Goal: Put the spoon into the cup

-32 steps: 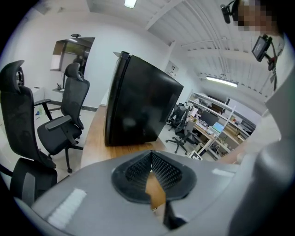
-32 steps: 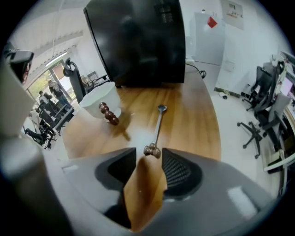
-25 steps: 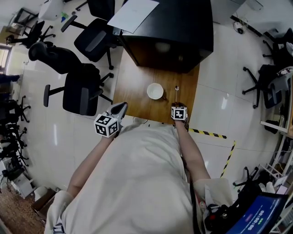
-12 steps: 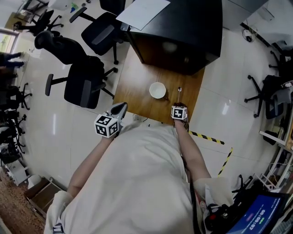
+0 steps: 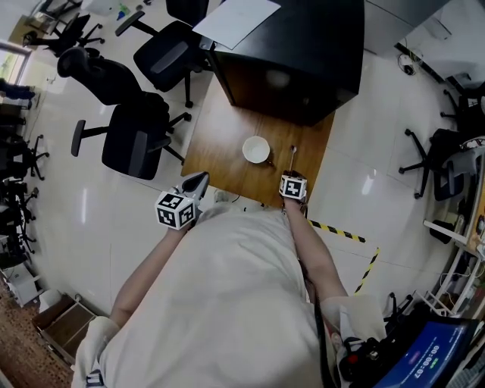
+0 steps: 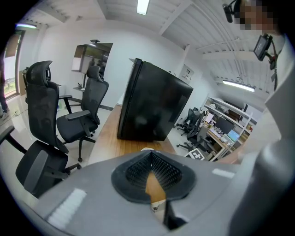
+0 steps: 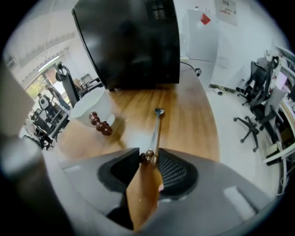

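Note:
A white cup (image 5: pixel 256 149) stands on the wooden table (image 5: pixel 220 155), and in the right gripper view the cup (image 7: pixel 91 108) has brown beads on its handle. To its right lies a thin metal spoon (image 5: pixel 292 156), bowl pointing away from me. My right gripper (image 5: pixel 293 174) points down at the spoon's near end. Its jaws have just been closing, and the right gripper (image 7: pixel 149 156) is now shut on the beaded handle end of the spoon (image 7: pixel 156 126), which still rests on the wood. My left gripper (image 5: pixel 200 179) hovers at the table's near left corner, shut and empty (image 6: pixel 151 155).
A black cabinet (image 5: pixel 295 53) fills the far end of the table, with a white sheet (image 5: pixel 227 19) on top. Black office chairs (image 5: pixel 135 144) stand to the left. Yellow-black floor tape (image 5: pixel 341 231) runs to the right of the table.
The head view has shifted slightly. Both grippers stay about where they were, the right one at the spoon's near end.

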Motion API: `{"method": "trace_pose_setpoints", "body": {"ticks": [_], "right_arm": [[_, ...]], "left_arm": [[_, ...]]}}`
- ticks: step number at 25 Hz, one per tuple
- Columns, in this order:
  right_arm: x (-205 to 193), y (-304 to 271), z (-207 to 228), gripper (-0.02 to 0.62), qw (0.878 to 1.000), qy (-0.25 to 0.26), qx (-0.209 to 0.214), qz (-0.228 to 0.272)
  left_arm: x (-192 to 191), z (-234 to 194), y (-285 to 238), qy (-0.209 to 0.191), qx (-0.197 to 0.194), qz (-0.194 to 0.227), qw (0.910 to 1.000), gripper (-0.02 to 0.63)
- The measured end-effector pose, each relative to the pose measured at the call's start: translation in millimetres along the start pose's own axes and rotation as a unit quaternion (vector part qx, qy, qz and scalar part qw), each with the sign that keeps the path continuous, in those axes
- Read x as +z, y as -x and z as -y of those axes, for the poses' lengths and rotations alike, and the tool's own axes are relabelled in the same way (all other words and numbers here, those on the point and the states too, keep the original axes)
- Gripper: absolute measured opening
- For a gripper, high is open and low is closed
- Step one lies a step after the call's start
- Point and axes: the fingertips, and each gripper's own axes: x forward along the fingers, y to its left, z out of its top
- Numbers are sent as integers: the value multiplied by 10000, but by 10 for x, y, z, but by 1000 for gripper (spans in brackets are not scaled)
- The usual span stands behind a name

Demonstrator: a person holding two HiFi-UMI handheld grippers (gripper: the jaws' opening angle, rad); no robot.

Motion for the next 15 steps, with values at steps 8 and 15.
{"method": "trace_pose_setpoints", "body": {"ticks": [8,15], "right_arm": [[132,271,45,127,9986,-317,112,404],[321,550,-58,126,9952,-390,402,802]], "left_arm": [[-77,89,-37,1,-137,23,9999,3],[-46,70,-45,13,-194,75,9998,3]]}}
